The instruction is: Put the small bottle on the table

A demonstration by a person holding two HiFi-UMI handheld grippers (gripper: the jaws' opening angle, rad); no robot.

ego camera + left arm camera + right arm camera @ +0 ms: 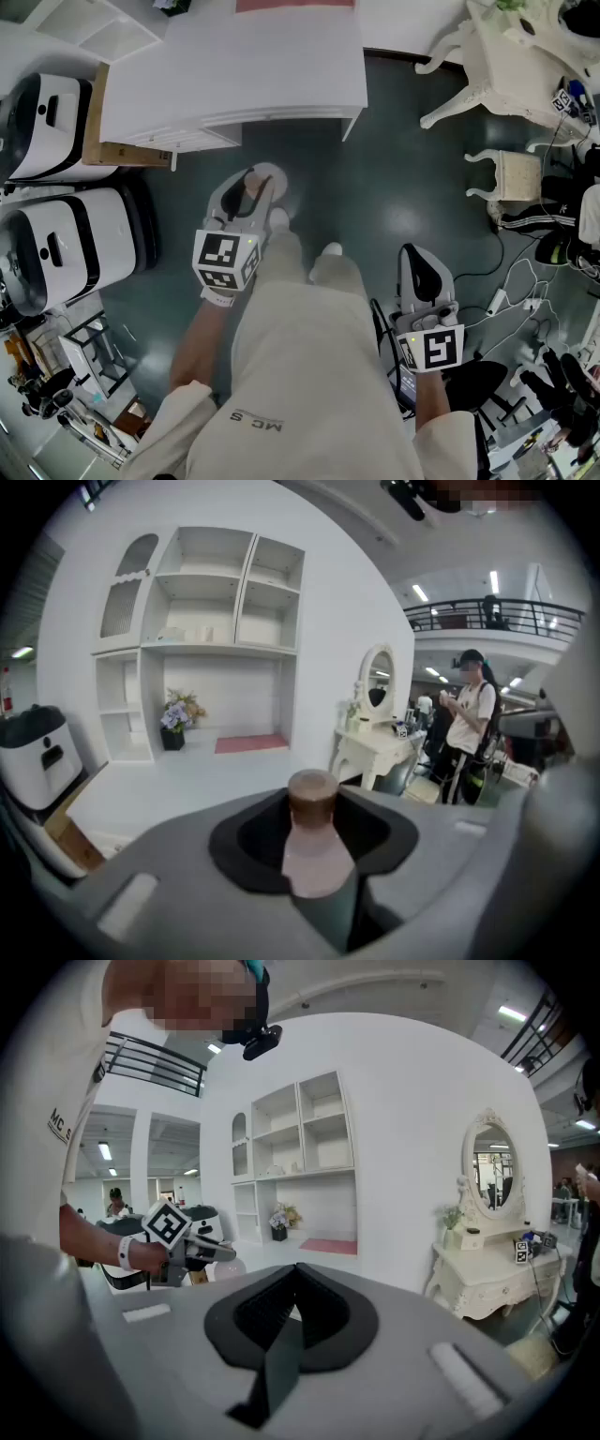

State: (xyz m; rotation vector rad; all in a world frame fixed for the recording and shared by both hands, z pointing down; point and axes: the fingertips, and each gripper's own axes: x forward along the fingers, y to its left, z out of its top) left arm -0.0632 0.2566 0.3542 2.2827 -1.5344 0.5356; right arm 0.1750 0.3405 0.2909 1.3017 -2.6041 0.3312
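Observation:
The small bottle, pale pink with a brown cap, stands upright between the jaws of my left gripper, which is shut on its body. In the head view the left gripper hangs over the dark floor just in front of the white table, with the bottle at its tip. My right gripper is lower right beside the person's leg, and its jaws are shut with nothing between them. The right gripper view also shows the left gripper carrying the bottle.
A white shelf unit rises behind the table. A white vanity and stool stand to the right, with cables on the floor. White machines and a cardboard box sit at left. A person stands far right.

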